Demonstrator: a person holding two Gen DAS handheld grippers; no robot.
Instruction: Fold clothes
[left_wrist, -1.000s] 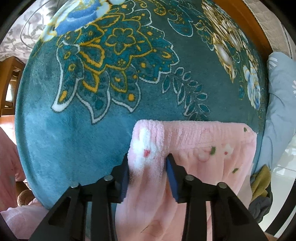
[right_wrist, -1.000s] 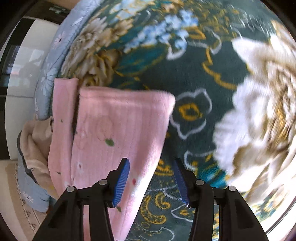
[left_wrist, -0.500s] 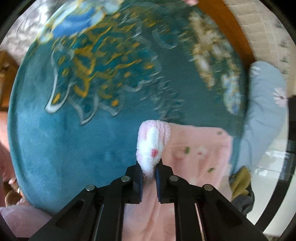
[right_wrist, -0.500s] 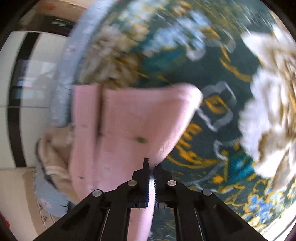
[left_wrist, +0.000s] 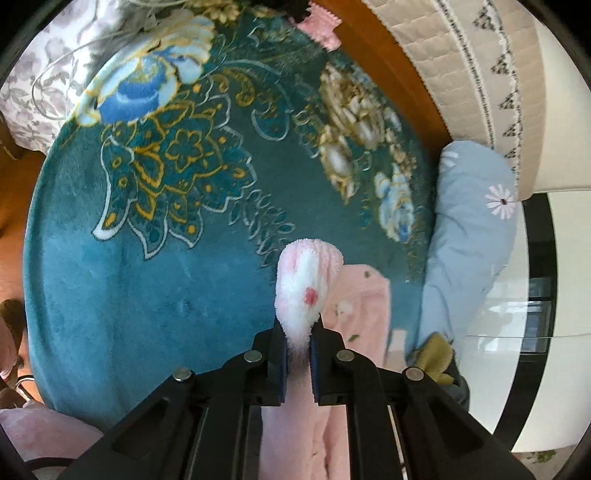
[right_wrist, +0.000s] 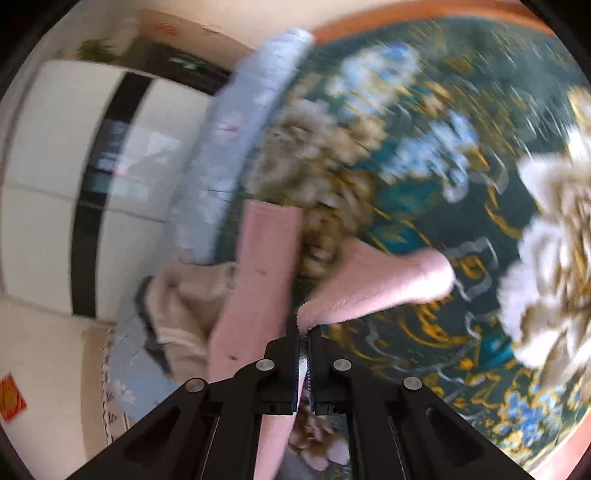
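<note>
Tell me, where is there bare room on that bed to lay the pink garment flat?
The plain teal stretch of the floral blanket, left of the pink garment, lies bare. The right side is crowded: a light blue quilt and bunched clothes line that edge.

Right wrist view smeared by motion: blanket (right_wrist: 424, 177) pattern unreadable. Pink garment (left_wrist: 303, 288) runs under the left gripper (left_wrist: 297, 334) and off the bottom edge. Heap of clothes (right_wrist: 177, 295) at the bed's edge too blurred to identify.
</note>
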